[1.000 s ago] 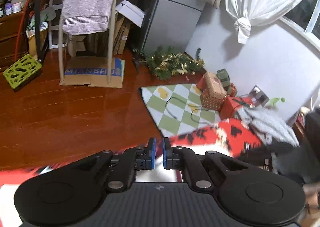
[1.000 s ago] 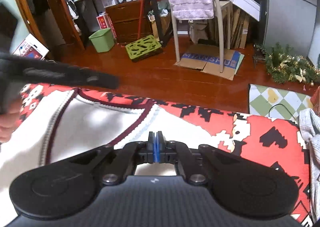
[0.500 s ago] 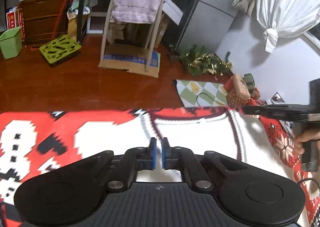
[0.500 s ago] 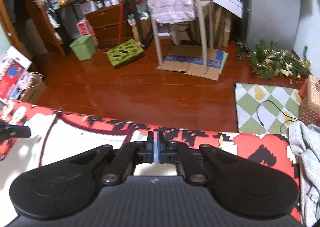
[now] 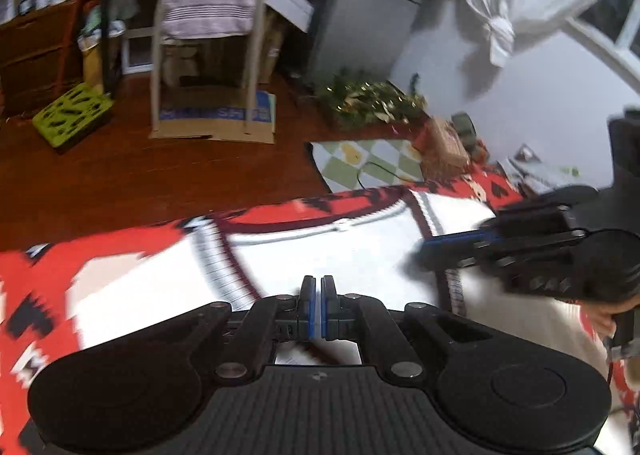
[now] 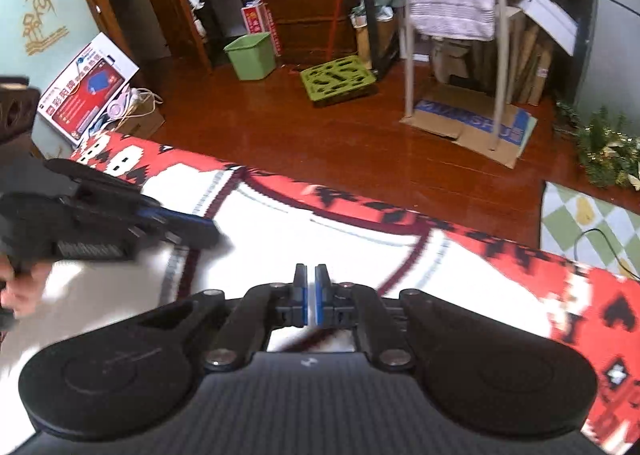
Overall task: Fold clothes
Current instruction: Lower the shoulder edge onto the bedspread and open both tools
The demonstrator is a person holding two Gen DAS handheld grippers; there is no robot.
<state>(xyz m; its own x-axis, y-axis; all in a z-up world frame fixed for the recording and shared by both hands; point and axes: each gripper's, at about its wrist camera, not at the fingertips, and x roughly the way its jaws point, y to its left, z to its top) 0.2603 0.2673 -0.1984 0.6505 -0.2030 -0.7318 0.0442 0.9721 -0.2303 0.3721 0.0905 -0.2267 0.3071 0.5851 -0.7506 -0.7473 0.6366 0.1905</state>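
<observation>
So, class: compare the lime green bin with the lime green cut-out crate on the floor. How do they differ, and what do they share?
The bin is tall with plain, solid walls; the crate is low and flat, its top pierced with irregular cut-outs. The bin stands with its mouth open upward by the wooden drawers; the crate lies nearer the chair. Both are lime green and sit on the wooden floor.

Sweater (image 5: 344,255) lies on blanket (image 5: 48,279), seemingly flat; chair (image 5: 208,35) behind.
</observation>
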